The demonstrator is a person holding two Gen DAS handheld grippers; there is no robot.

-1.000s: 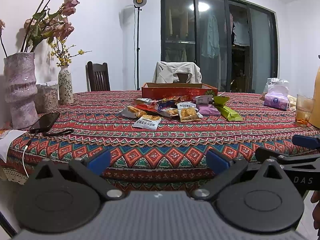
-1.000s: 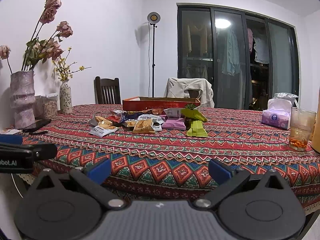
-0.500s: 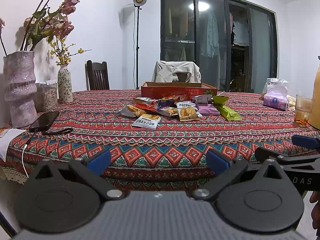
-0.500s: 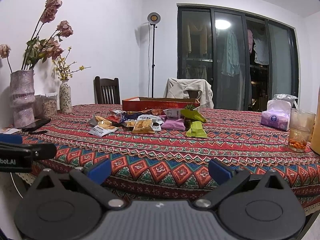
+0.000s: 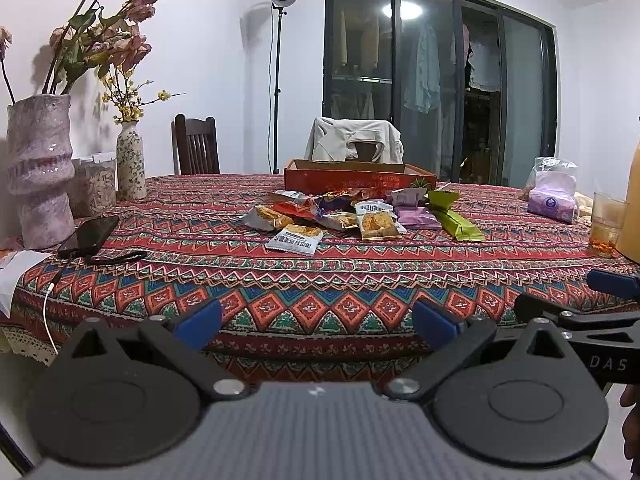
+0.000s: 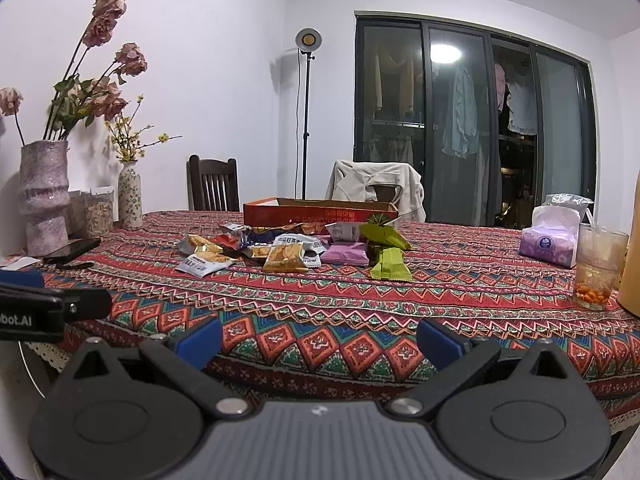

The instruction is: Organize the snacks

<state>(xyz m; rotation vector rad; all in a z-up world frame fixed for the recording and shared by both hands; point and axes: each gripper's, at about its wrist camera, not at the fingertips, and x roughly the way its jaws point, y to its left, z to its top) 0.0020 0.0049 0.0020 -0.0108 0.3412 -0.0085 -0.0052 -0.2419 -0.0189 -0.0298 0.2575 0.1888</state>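
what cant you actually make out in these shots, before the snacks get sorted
- Inside of the red box: both views, hidden by its near wall.
- Snack packets low in the pile: both views, covered by others.
- Packet print: too small.
- Orange container: cut off by the right edge.

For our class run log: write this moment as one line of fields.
phase: before first pick | left tongs: open, empty | right tongs: open, empty | snack packets: piled on tablecloth | red box: behind pile

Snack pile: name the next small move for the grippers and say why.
Probably bring the left gripper forward over the table edge toward the white packet, the nearest of the snack pile. Both sets of jaws are open and empty, short of the snacks; the red box waits behind.
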